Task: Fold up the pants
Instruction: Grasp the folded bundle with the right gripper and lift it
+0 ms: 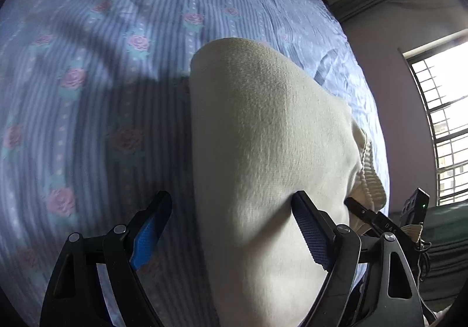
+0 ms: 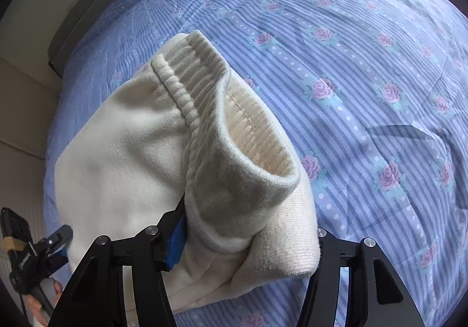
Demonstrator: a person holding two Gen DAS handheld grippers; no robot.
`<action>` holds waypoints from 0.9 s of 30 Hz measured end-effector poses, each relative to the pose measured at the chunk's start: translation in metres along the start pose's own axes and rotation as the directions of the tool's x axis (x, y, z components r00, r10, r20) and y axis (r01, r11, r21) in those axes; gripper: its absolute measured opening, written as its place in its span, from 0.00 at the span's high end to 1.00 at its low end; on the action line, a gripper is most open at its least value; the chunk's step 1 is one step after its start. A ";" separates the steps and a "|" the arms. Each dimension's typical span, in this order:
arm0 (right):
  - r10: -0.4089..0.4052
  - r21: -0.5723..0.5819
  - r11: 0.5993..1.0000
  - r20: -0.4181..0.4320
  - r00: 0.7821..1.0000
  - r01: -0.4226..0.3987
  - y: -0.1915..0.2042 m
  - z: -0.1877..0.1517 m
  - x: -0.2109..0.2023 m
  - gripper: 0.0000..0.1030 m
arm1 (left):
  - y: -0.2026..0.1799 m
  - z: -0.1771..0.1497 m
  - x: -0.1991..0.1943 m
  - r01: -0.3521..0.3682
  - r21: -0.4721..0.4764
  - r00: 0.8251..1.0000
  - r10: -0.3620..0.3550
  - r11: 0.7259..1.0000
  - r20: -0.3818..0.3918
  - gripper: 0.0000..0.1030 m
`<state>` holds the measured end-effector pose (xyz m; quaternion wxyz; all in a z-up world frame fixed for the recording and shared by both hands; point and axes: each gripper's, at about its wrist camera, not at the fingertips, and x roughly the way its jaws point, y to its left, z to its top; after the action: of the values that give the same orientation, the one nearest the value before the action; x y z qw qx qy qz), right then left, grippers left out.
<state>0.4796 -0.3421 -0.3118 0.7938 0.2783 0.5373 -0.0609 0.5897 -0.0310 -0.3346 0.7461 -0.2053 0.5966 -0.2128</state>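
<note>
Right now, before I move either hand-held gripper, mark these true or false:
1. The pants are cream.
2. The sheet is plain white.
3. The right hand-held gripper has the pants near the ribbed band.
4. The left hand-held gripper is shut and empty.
1. True. The pants are cream.
2. False. The sheet is blue-striped with pink roses.
3. True. The right hand-held gripper is closed on bunched cloth just below the ribbed band.
4. False. The left hand-held gripper is open, and pants cloth runs between its fingers without being pinched.
</note>
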 end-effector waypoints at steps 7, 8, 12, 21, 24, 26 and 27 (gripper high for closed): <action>0.006 0.001 1.000 -0.024 1.000 -0.006 -0.011 0.018 0.021 0.42 | -0.007 0.036 0.031 0.098 0.013 0.995 -0.097 0.995 -0.025 0.19; 0.007 -0.002 1.000 -0.027 1.000 -0.007 -0.012 0.019 0.023 0.41 | -0.008 0.039 0.034 0.097 0.010 0.995 -0.097 0.995 -0.027 0.20; 0.019 0.001 1.000 -0.039 0.999 -0.019 -0.013 0.029 0.032 0.39 | -0.013 0.047 0.035 0.083 -0.007 0.996 -0.084 0.996 -0.040 0.38; 0.061 -0.058 0.996 -0.082 0.995 -0.066 -0.007 0.052 0.012 0.56 | -0.060 0.042 -0.005 0.018 0.009 1.000 -0.018 1.000 0.010 0.68; 0.102 -0.112 0.988 -0.062 0.993 -0.109 0.004 0.056 -0.017 0.60 | -0.086 0.030 -0.030 0.012 0.051 0.999 -0.014 0.999 0.038 0.69; 0.112 -0.163 0.979 -0.046 0.993 -0.118 0.015 0.056 -0.038 0.61 | -0.102 0.022 -0.048 -0.036 0.099 0.998 0.029 0.994 0.063 0.69; 0.117 -0.189 0.974 -0.037 0.992 -0.122 0.021 0.054 -0.049 0.61 | -0.107 0.017 -0.059 -0.051 0.114 0.996 0.043 0.992 0.074 0.69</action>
<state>0.5119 -0.3625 -0.2457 0.8122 0.2334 0.5329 0.0426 0.5866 -0.0857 -0.2237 0.7824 -0.1553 0.5608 -0.2218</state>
